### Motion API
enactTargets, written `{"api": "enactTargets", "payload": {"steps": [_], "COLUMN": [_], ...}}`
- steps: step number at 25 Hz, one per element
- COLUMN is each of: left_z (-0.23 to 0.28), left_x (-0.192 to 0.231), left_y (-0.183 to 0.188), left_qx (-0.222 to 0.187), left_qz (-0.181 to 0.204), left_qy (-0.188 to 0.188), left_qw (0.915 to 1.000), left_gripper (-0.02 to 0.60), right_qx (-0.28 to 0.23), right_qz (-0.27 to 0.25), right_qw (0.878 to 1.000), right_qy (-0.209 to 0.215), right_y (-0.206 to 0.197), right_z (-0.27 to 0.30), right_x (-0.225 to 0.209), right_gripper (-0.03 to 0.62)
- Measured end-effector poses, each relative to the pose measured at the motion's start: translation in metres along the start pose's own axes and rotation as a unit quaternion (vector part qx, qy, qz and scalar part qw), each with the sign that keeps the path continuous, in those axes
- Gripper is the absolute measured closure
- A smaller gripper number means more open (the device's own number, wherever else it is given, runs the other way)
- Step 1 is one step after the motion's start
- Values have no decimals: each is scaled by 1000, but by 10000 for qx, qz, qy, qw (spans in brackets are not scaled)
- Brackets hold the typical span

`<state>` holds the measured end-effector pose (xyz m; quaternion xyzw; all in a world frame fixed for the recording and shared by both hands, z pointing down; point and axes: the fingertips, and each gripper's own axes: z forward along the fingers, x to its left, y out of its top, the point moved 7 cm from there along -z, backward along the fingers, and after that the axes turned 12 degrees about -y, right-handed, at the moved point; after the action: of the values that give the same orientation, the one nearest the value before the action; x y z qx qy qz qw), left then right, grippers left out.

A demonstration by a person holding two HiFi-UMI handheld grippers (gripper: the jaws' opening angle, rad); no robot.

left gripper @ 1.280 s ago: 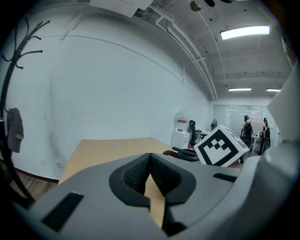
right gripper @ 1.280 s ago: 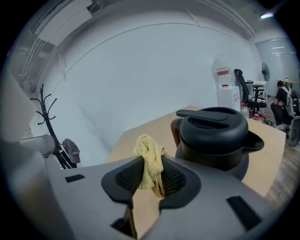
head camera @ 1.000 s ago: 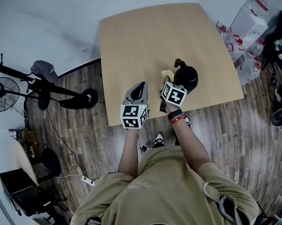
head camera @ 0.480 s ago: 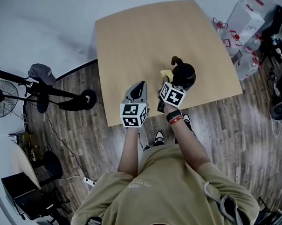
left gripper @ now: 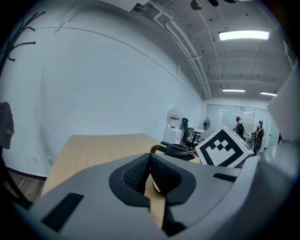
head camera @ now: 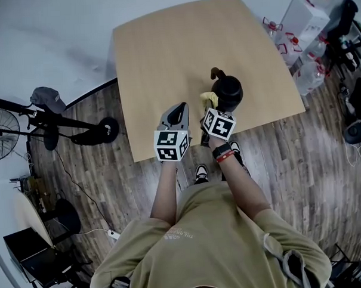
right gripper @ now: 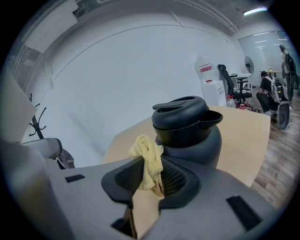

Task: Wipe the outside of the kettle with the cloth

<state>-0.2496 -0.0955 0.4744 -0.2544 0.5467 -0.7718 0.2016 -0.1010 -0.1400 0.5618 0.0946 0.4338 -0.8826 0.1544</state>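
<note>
My right gripper (right gripper: pixel 151 177) has its fingers clamped on the yellow cloth (right gripper: pixel 147 157), with a bunched wad of it sticking out above them. The black kettle (right gripper: pixel 187 133) stands upright on the table (head camera: pixel 165 57), near the front edge. The cloth sits just beside the kettle's lower left wall, but I cannot tell whether it touches. My left gripper (left gripper: pixel 151 174) hangs apart to the left, near the table's front edge. Its fingers are closed on nothing, and the kettle shows beyond them.

I judge the wiping is just starting or about to start. To do it well I would press the wad flat against the wall instead of poking with the finger ends. Then I would sweep round the belly in overlapping strokes, working from under the rim downward. Nothing holds the kettle, so a sideways push could slide it or tip it toward the edge. I would bring the left gripper across to steady it from the top and use gentle pressure. Little cloth protrudes, so the hard fingers may scrape the kettle.
</note>
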Motion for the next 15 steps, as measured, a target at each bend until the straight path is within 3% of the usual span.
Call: {"api": "enactTargets", "payload": {"steps": [15], "left_z": [27], "left_x": [-32], "left_y": [-11], "left_qx": [164], "left_qz": [77], "left_qy": [-508], "left_qw": [9985], "left_gripper": [557], "right_qx": [-39], "right_qz": [-141], "right_qw": [9999], "right_qy": [27], "right_y": [-3], "right_z": [-26], "right_x": [-36], "right_gripper": [484]}}
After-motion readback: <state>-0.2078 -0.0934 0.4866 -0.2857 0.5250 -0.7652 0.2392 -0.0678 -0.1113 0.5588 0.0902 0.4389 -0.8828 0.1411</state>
